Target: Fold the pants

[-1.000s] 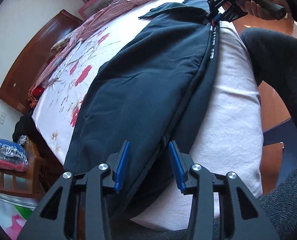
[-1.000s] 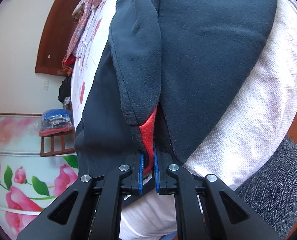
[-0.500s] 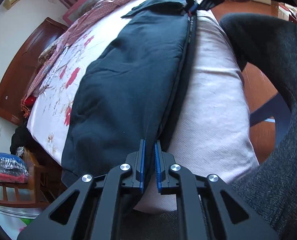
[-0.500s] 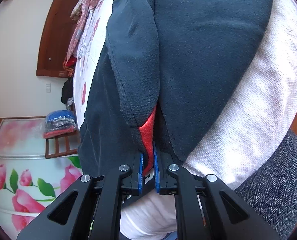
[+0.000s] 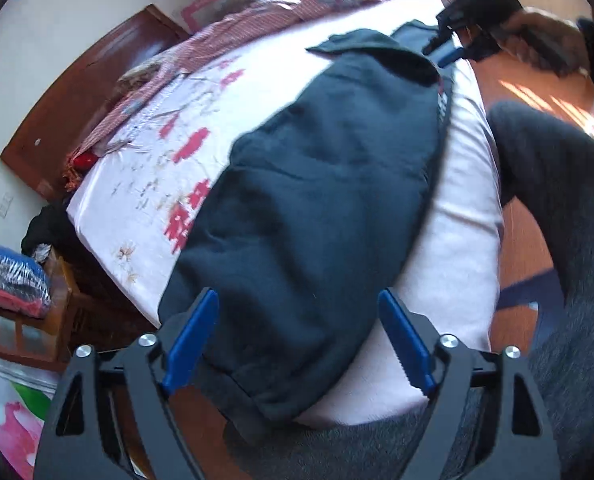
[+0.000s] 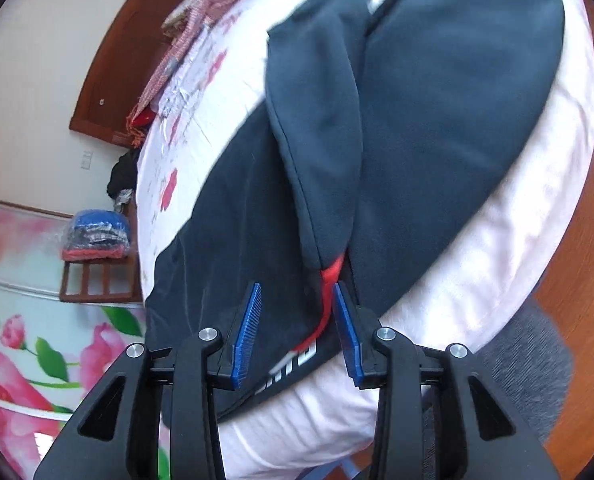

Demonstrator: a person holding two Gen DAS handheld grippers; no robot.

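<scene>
Dark navy pants (image 5: 317,184) lie lengthwise along the near edge of the bed, folded in half along their length. My left gripper (image 5: 297,344) is open and empty above the cuff end. My right gripper (image 6: 297,332) is open at the waistband end, where red lining (image 6: 331,280) and white lettering (image 6: 289,368) show. It holds nothing. The right gripper also shows in the left wrist view (image 5: 457,44), far off at the waist end, with a flap of fabric (image 5: 361,42) beside it.
The pants rest on a pink towel (image 5: 457,240) over a floral bedsheet (image 5: 169,148). A wooden headboard (image 5: 77,108) and crumpled red-checked bedding (image 5: 257,16) lie beyond. A wooden stool with bagged clothes (image 6: 97,236) stands beside the bed. My grey-clad leg (image 5: 557,184) is at right.
Both grippers have opened and let go of the pants. The left one was shut on the cuff edge half a second ago; the right one was shut on the waistband. Both pulled back slightly.
</scene>
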